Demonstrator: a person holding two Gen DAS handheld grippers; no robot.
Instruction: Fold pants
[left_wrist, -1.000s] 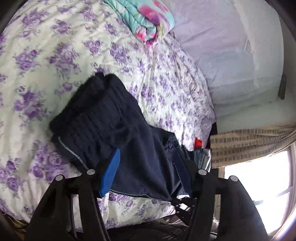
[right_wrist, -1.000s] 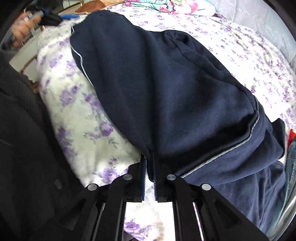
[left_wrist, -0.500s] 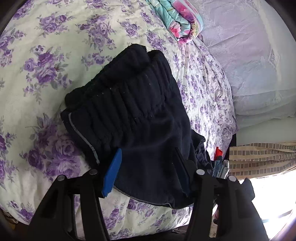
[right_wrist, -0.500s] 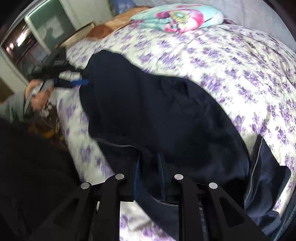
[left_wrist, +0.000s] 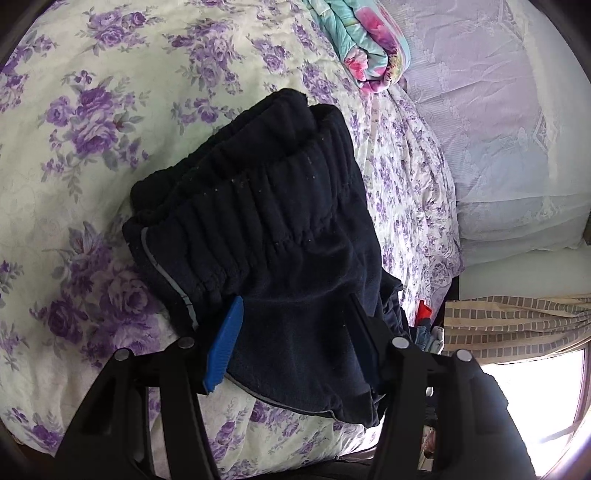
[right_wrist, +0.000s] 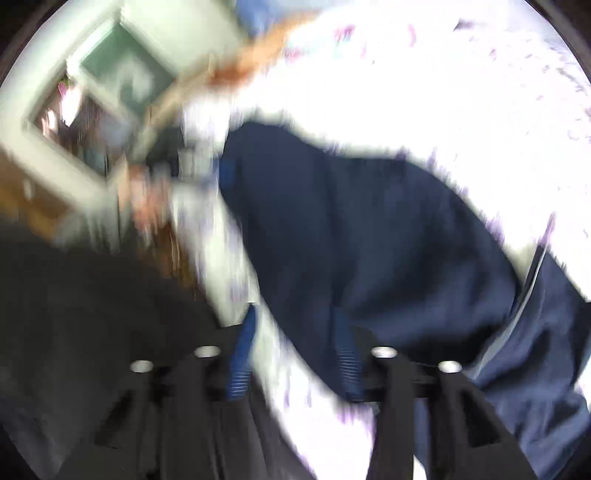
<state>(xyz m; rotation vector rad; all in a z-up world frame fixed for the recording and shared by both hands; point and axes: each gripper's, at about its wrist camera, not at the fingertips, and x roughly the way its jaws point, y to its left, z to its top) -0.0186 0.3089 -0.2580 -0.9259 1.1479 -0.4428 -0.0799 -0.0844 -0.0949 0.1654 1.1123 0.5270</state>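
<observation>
The dark navy pants (left_wrist: 273, 236) lie folded on the floral bedspread (left_wrist: 74, 110), elastic waistband toward the bed's middle. My left gripper (left_wrist: 295, 339) is open, its blue pads either side of the pants' near edge, with cloth between the jaws. In the blurred right wrist view the pants (right_wrist: 369, 229) spread ahead. My right gripper (right_wrist: 295, 350) is open, fingers apart at the pants' near edge, holding nothing.
A rolled pink and turquoise blanket (left_wrist: 369, 44) lies at the far end of the bed beside a pale pillow (left_wrist: 498, 129). A striped curtain (left_wrist: 517, 321) and bright window are at the right. A framed mirror (right_wrist: 110, 96) shows at the left.
My right gripper has opened and let go of the pants, swinging fast and blurring its view. My left gripper stayed open and moved closer over the folded pants.
</observation>
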